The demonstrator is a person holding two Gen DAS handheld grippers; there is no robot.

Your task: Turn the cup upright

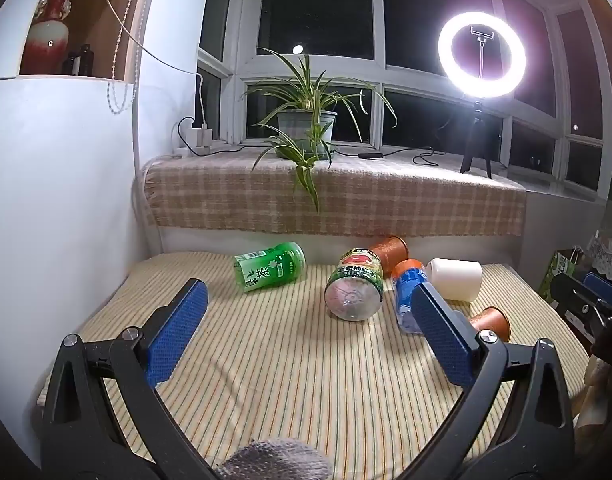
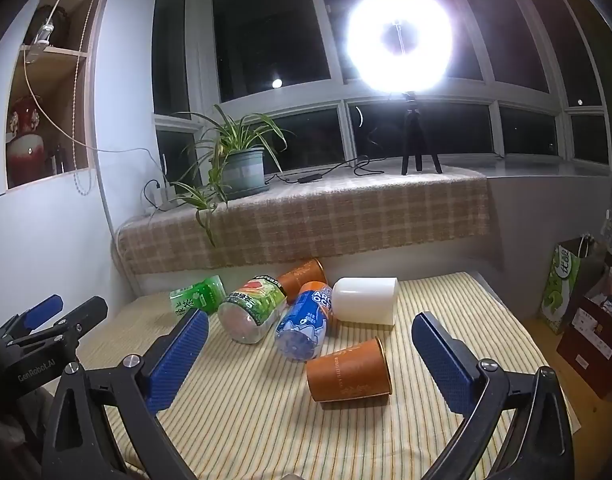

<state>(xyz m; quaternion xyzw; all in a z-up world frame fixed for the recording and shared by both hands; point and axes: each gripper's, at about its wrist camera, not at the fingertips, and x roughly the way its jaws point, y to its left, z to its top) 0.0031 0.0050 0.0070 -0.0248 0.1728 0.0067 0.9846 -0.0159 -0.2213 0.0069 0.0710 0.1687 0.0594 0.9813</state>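
Observation:
An orange paper cup [image 2: 348,370] lies on its side on the striped cloth [image 2: 266,420], nearest my right gripper [image 2: 310,344], which is open and empty just in front of it. The cup shows partly behind a finger in the left wrist view [image 1: 492,320]. A white cup [image 2: 366,300] [image 1: 456,279] lies on its side further back. A second orange cup [image 2: 302,276] [image 1: 390,250] lies by the back wall. My left gripper [image 1: 310,316] is open and empty, held back from the pile.
Three bottles lie on their sides: green [image 1: 270,266], clear with a red and green label [image 1: 356,288], blue [image 2: 302,326]. A checked sill holds a potted plant [image 1: 306,128] and a ring light [image 1: 482,54]. Bags [image 2: 586,304] stand to the right.

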